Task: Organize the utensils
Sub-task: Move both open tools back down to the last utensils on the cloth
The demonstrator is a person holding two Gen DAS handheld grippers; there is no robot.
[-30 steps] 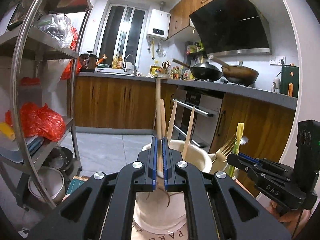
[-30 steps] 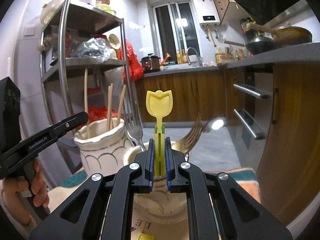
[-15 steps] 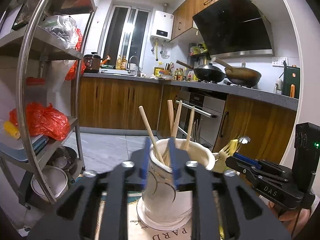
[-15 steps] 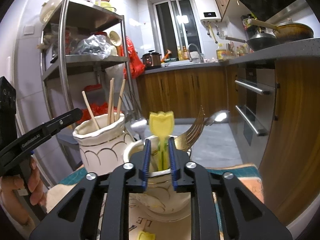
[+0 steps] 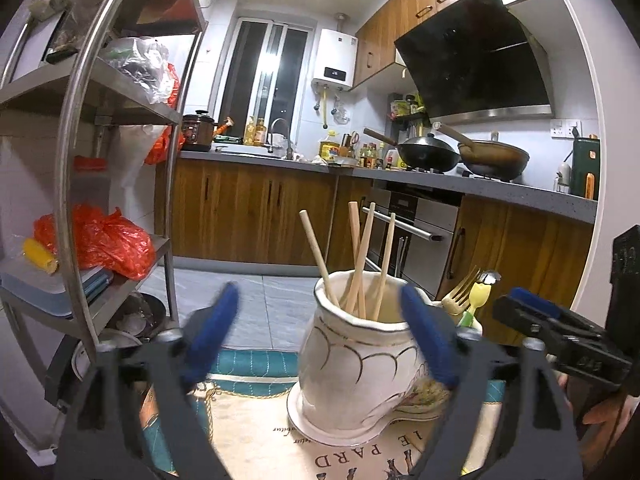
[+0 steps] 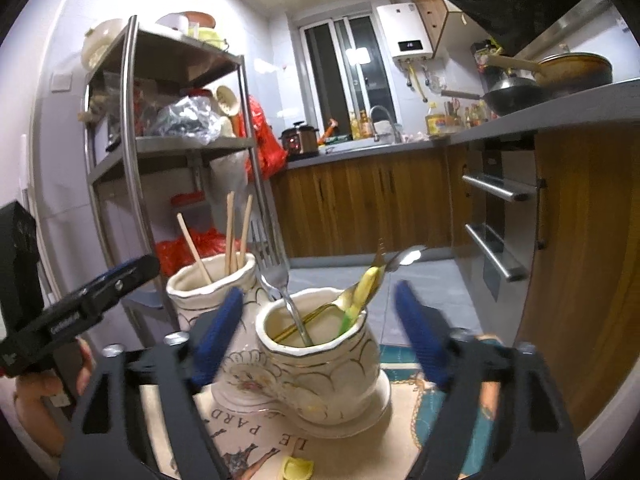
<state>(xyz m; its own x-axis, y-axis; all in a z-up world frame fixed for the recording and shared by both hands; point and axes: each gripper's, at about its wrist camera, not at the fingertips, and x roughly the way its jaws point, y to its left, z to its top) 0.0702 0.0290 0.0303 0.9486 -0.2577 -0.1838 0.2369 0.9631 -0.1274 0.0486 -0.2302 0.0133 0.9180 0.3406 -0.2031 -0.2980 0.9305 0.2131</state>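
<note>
With both grippers spread wide and empty, the utensils all stand in a two-part ceramic holder on the bench. Left gripper [image 5: 316,330] sits directly in front of the taller pot [image 5: 360,368], its blue pads flanking the pot's sides without touching. Four wooden chopsticks [image 5: 362,256] stand in that pot, long axes near upright, fanned slightly, one leaning off to the left. Right gripper [image 6: 316,330] faces the lower pot [image 6: 324,356] the same way, pads clear on either side. That pot holds a steel fork [image 6: 280,280] tines up, a gold fork and spoon [image 6: 380,268] leaning right, and a yellow-green plastic utensil [image 6: 360,296] slanted against the right rim. Each gripper is nearer its own pot; the sorting looks done or nearly so, chopsticks apart from cutlery. A small yellow piece [image 6: 296,468] lies on the printed mat [image 6: 248,436] just before the lower pot, nearer the right gripper; what it is cannot be told. Mat covers the bench top, cream with teal border. Room: narrow kitchen, steel rack [image 5: 80,160] on the left, wood cabinets, woks on the counter to the right, tiled floor beyond.
</note>
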